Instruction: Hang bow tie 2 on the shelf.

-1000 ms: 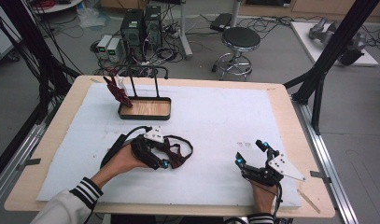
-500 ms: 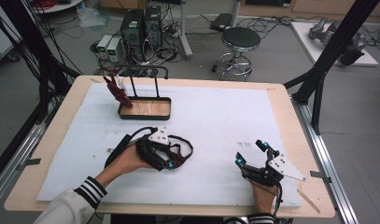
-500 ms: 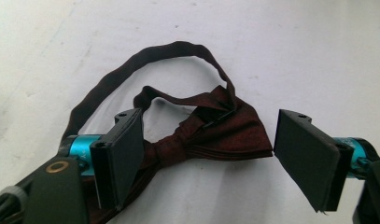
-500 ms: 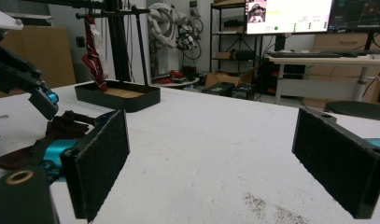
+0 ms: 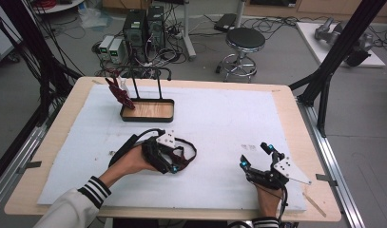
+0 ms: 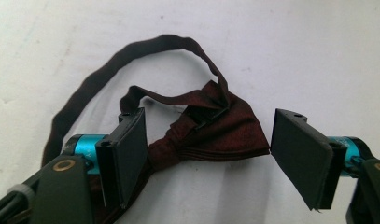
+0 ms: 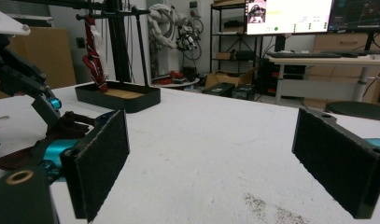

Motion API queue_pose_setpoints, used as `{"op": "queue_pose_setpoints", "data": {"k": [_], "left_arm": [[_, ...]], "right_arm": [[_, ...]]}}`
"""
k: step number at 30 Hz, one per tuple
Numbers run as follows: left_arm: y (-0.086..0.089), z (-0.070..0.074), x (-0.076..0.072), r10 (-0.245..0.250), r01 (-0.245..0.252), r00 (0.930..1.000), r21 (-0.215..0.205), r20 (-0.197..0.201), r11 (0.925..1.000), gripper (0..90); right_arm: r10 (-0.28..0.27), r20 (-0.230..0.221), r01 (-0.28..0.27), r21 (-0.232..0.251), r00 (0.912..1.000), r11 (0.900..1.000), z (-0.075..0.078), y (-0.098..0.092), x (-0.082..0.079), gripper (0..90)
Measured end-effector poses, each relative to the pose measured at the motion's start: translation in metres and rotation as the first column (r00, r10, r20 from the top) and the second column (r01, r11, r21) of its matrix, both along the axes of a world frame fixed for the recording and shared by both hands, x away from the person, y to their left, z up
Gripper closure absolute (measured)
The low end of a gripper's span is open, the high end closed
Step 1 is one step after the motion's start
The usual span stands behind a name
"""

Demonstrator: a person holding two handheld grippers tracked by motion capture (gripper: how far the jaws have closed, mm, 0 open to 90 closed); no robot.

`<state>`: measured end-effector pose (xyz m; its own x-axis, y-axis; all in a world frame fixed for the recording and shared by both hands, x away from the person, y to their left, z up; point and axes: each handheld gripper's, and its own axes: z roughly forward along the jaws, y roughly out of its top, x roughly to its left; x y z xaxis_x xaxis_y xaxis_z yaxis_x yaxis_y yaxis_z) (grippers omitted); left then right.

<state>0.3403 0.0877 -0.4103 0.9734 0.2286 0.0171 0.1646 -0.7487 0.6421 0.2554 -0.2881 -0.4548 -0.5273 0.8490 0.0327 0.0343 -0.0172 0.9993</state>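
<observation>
Left gripper (image 6: 208, 154) closing around, apparently not yet pinching, maroon bow tie (image 6: 215, 128).

Floor: we see grey floor (image 5: 276, 57) strewn with cables (image 5: 286, 21) | Furniture: we note a round stool (image 5: 246, 40), computer towers (image 5: 144, 26), black frame posts (image 5: 343, 52) | Far side: we spot a lit monitor (image 7: 290, 16), a desk (image 7: 318, 58), shelves (image 7: 225, 28).

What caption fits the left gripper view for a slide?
Left gripper, jaws open and just closing in, straddles a dark red bow tie on the white table cover.
</observation>
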Motion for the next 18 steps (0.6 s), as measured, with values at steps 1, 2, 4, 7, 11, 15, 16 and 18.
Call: {"op": "queue_pose_setpoints", "data": {"k": [1,2,4,7,11,15,16,18], "left_arm": [[-0.0005,-0.0011,0.0006,-0.004,0.004,1.0000,0.007,-0.002,1.0000,27.6],[-0.0012,-0.0022,0.0009,-0.001,0.001,1.0000,0.009,-0.007,1.0000,27.6],[-0.0020,-0.0039,0.0027,0.001,-0.001,0.9999,0.015,-0.012,0.9999,27.5],[-0.0021,-0.0045,0.0040,-0.005,0.005,0.9999,0.018,-0.013,0.9998,26.9],[0.0003,-0.0036,0.0043,-0.014,0.014,0.9997,0.027,-0.022,0.9995,27.4],[0.0006,-0.0029,0.0053,-0.034,0.035,0.9993,0.054,-0.015,0.9980,27.5],[0.0006,-0.0029,0.0055,-0.042,0.043,0.9991,0.061,-0.009,0.9972,27.5],[-0.0001,-0.0031,0.0056,-0.053,0.052,0.9986,0.073,0.002,0.9959,27.5]], "right_arm": [[0.000,0.004,0.000,-0.001,1.0000,1.000,0.0000,0.0000,0.0002,10.2],[0.000,0.004,0.000,-0.003,1.0000,1.000,-0.0001,-0.0002,0.0002,10.3],[-0.001,0.004,0.001,0.000,1.0000,1.000,0.0000,0.0000,0.0002,10.3],[-0.001,0.004,0.001,0.000,1.0000,1.000,0.0000,0.0000,0.0002,10.2],[0.000,0.002,0.000,0.002,1.0000,1.000,-0.0001,-0.0001,0.0001,10.2],[0.000,0.002,0.000,0.002,1.0000,1.000,-0.0001,-0.0002,0.0001,10.2],[0.000,0.001,0.000,0.003,1.0000,1.000,-0.0001,-0.0001,0.0001,10.2],[-0.001,0.001,0.001,0.003,1.0000,1.000,-0.0001,-0.0001,0.0001,10.3]]}}
